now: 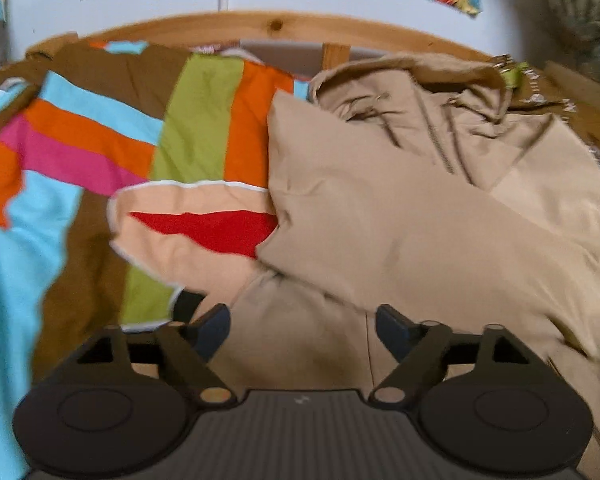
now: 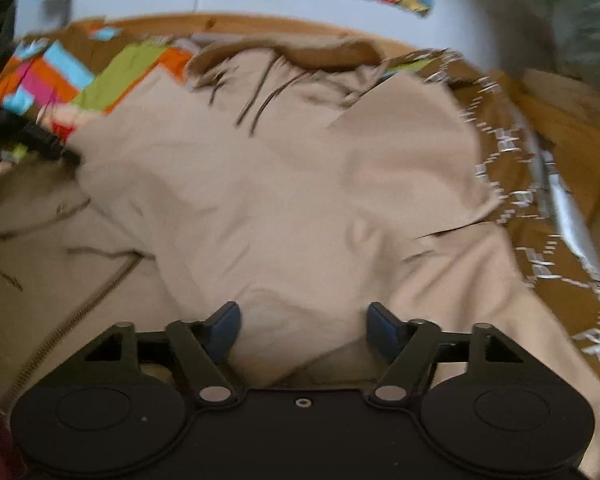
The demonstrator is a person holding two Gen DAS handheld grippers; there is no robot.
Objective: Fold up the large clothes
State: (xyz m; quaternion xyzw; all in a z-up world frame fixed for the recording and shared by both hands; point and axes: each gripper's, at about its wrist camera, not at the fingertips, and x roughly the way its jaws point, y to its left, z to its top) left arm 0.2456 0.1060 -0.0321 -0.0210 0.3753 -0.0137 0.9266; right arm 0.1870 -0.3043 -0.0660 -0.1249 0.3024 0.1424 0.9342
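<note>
Far left, striped bedspread (image 1: pixel 60 152) in blue, orange, pink, green and brown, spread over the bed. Just right of that, a peach pillow (image 1: pixel 188 236) with a red patch, partly tucked under the beige hoodie (image 1: pixel 400 216). Hoodie sprawled across the right half of the bed, hood up by the wooden bed frame (image 1: pixel 260 26), zipper and drawstrings showing, one sleeve flopped over the body. Left gripper (image 1: pixel 302 330) hanging over the hoodie's lower edge, fingers spread wide, gripping nothing. Right gripper (image 2: pixel 303 330) same deal over the middle of the hoodie (image 2: pixel 268 200), fingers apart, nothing pinched. Brown patterned blanket (image 2: pixel 548 256) off to the far right. All pretty blurry.
</note>
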